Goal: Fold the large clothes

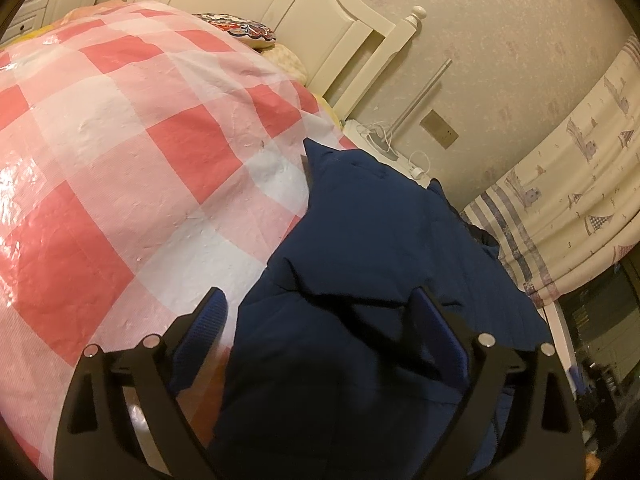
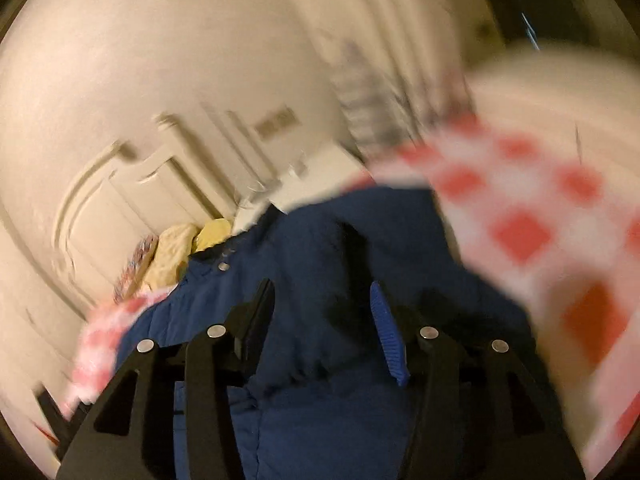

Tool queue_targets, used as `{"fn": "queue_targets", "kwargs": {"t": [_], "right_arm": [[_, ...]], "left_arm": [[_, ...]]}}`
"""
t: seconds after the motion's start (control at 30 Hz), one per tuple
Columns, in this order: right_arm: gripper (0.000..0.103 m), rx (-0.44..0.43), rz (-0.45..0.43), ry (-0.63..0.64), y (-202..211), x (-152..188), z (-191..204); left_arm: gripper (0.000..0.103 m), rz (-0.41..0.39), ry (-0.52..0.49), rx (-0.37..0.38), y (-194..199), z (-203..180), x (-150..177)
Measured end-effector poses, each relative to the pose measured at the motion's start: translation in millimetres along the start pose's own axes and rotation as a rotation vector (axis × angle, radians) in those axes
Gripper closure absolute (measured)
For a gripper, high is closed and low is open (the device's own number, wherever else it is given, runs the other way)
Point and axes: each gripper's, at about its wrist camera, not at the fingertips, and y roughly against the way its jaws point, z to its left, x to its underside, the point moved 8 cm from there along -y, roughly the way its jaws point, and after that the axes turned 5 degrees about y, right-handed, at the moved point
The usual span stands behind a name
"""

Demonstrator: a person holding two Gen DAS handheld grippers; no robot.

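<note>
Left tongs [image 1: 320, 312] spread above jacket [image 1: 384, 264] on bed [image 1: 120, 140], gripping nothing; right tongs [image 2: 324, 300] likewise spread over jacket, seemingly positioning for a fold

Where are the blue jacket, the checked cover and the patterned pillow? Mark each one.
blue jacket [image 1: 380, 240], left wrist view, on its quilted middle panel.
checked cover [image 1: 120, 140], left wrist view, on a pale square near its middle.
patterned pillow [image 1: 250, 32], left wrist view, on its printed top face by the headboard.
</note>
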Motion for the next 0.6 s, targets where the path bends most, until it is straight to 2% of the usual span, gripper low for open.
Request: {"fn": "queue_targets", "kwargs": {"t": [0.07, 0.13, 0.23, 0.27, 0.3, 0.47, 0.53, 0.6], "right_arm": [[0.053, -0.004, 0.008, 0.171, -3.5, -5.0, 31.1], [0.053, 0.030, 0.038, 0.356, -19.1, -2.9, 60.1], [0.053, 0.130, 0.137, 0.491, -53.6, 13.7, 61.9], [0.052, 0.177, 0.261, 0.499, -80.9, 32.5, 47.5], [0.052, 0.163, 0.273, 0.486, -90.1, 41.5, 43.8], [0.050, 0.171, 0.258, 0.506, -92.3, 46.2, 42.1], [0.050, 0.152, 0.259, 0.488, -92.8, 45.9, 40.2], [0.050, 0.144, 0.257, 0.480, -93.6, 45.7, 40.4]], "left_arm": [[0.010, 0.000, 0.000, 0.000, 0.3, -0.2, -0.2], [0.010, -0.001, 0.001, 0.000, 0.5, -0.1, -0.2], [0.009, -0.006, 0.008, 0.000, 1.6, 0.4, -0.6], [0.008, -0.008, 0.010, -0.002, 1.9, 0.4, -0.8], [0.008, -0.010, 0.012, -0.004, 2.2, 0.3, -0.4], [0.008, -0.069, -0.045, -0.058, 19.1, -15.9, -9.1], [0.007, -0.096, -0.100, -0.035, 29.8, -45.3, -18.9], [0.003, -0.120, -0.189, -0.044, 34.5, -81.4, -28.8]]}}
